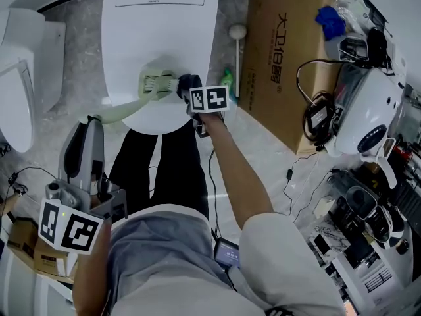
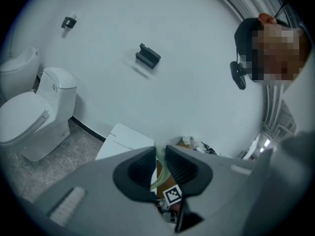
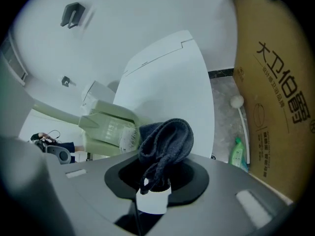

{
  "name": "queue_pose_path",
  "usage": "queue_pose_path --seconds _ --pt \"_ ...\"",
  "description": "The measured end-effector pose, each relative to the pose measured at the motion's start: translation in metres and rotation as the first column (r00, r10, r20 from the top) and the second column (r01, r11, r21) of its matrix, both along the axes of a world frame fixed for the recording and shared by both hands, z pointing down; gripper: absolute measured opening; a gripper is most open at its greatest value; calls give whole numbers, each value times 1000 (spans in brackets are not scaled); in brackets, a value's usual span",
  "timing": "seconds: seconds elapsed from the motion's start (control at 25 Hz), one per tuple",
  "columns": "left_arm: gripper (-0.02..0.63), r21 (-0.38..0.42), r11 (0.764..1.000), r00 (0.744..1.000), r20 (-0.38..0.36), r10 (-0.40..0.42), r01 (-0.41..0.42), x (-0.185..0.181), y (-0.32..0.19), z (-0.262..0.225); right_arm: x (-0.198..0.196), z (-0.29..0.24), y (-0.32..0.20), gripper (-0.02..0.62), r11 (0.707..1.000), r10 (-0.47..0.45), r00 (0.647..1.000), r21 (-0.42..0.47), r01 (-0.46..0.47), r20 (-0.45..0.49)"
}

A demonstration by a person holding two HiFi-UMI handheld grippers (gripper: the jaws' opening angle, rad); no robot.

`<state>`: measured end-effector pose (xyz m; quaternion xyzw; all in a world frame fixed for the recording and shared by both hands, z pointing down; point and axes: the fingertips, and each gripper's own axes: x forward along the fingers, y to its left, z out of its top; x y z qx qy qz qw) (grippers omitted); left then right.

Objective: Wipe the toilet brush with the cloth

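1. My left gripper is clamped on the pale green toilet brush by its handle.
2. My right gripper pinches the dark cloth, which touches the brush head at its 3 o'clock side, above the toilet lid.

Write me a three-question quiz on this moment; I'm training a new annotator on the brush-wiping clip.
1. True or false: the right gripper is shut on the cloth.
2. What is between the jaws of the left gripper?
A) the green bottle
B) the handle of the toilet brush
C) nothing
3. Fill in: in the head view, the brush head is over the toilet's closed ____.

Key: 1 true; 2 B; 3 lid.
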<state>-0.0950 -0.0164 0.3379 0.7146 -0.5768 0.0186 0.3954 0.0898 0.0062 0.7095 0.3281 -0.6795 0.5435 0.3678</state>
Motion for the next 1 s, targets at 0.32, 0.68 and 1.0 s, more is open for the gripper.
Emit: queue_pose_path --seconds 0.32,0.68,1.0 --pt "0 10 1000 1000 -5 23 -22 1 -1 1 -1 1 17 95 999 45 999 -15 -45 -23" --pt "0 28 998 998 -11 62 -62 -1 -3 1 -25 3 44 95 979 193 981 -60 -193 3" --pt "0 35 996 996 -30 83 -82 -2 -5 1 -40 4 54 95 815 572 818 -164 -556 68"
